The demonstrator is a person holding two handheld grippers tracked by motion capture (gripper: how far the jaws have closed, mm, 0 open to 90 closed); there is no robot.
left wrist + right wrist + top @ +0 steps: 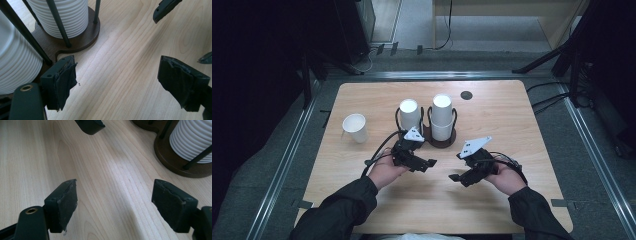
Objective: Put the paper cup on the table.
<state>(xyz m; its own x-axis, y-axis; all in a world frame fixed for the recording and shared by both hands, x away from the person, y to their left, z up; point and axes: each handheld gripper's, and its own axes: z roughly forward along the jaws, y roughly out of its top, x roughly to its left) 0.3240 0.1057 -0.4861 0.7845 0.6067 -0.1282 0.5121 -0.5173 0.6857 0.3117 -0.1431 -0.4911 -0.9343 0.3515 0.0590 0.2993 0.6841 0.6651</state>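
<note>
Tabletop: cup holder (439,136) just beyond both tools.

Cup stacks (441,116): no print legible.
Lone cup (355,127): plain, no label.
Table (512,125): no markings readable.

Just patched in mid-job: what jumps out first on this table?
Two stacks of white ribbed paper cups stand upside down in a dark wooden rack at the table's middle. A single paper cup stands upright to their left. Nearer the person, the left gripper and right gripper hover open and empty over bare wood.
</note>
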